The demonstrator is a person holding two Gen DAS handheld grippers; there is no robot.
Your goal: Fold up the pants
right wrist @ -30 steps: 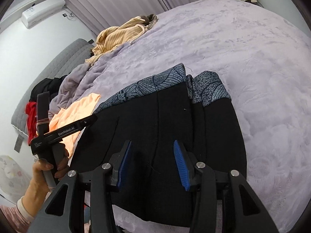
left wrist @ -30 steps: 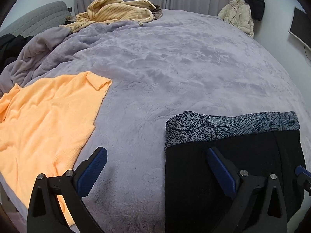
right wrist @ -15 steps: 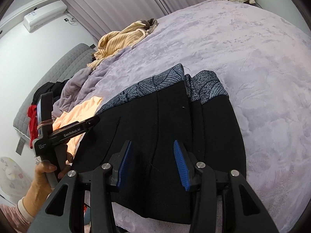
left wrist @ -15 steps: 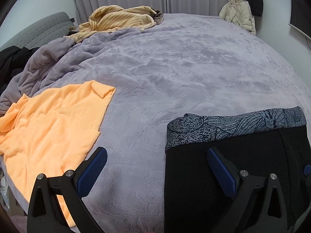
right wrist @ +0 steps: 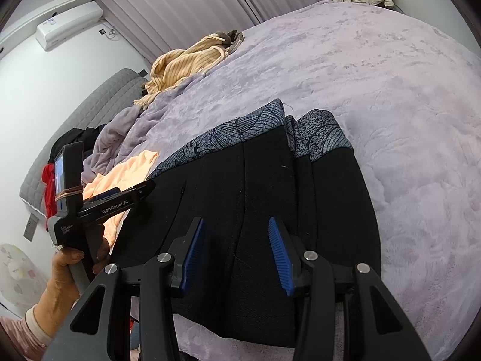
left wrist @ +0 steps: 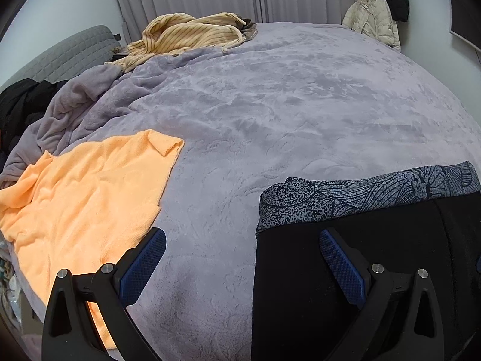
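The black pants (right wrist: 255, 198) lie folded on the grey-purple bed cover, with a grey patterned waistband (right wrist: 249, 126) at the far end. They also show in the left wrist view (left wrist: 375, 255), at the lower right. My left gripper (left wrist: 240, 258) is open and empty, above the pants' left edge; it also shows in the right wrist view (right wrist: 120, 195), held in a hand. My right gripper (right wrist: 234, 252) is open and empty, above the near end of the pants.
An orange towel (left wrist: 84, 204) lies on the bed left of the pants. A yellow striped garment (left wrist: 192, 34) lies at the far end. Dark clothes (left wrist: 21, 105) pile by the grey headboard (left wrist: 66, 57). A cream jacket (left wrist: 372, 18) hangs at the far right. The bed cover (left wrist: 285, 105) stretches beyond.
Both grippers have drawn back slightly from the pants, still open. The pants have not moved.
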